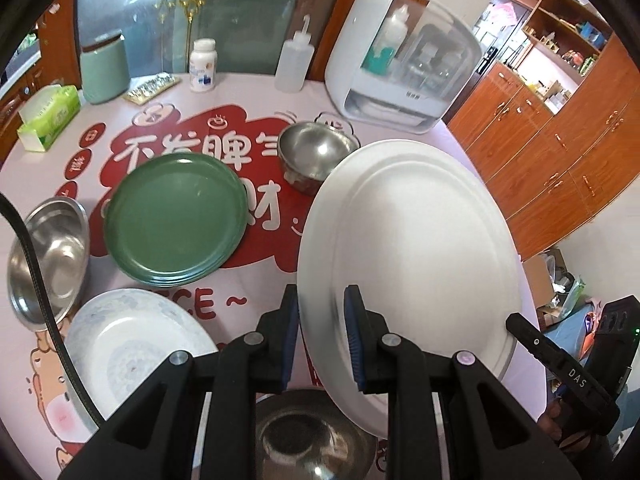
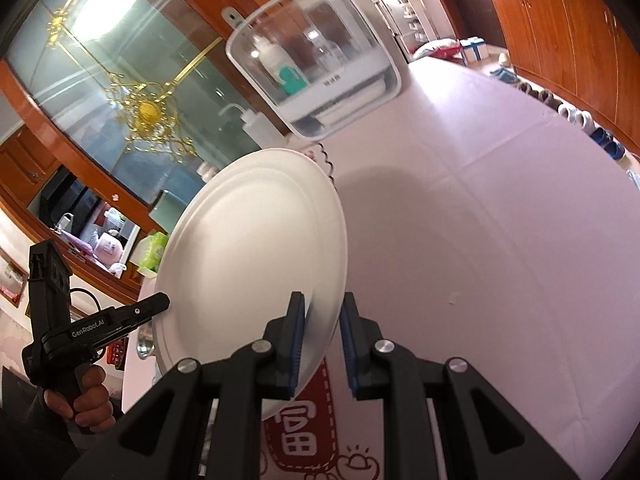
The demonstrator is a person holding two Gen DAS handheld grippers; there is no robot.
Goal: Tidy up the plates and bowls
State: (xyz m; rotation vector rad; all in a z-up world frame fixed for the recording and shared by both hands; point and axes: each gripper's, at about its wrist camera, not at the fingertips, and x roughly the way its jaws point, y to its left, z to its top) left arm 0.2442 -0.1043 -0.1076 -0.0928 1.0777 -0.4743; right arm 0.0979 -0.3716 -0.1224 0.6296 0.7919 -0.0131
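The white plate (image 1: pixel 412 264) hangs tilted just beside the green plate (image 1: pixel 176 216), its rim pinched by the nearly closed left gripper (image 1: pixel 322 332) and right gripper (image 2: pixel 322 344) (thin grips), so uneven pulls could drop it onto the steel bowl (image 1: pixel 308 440) beneath.

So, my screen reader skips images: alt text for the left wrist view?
The left gripper clamps the rim of a tilted white plate above a table holding a green plate and steel bowls.
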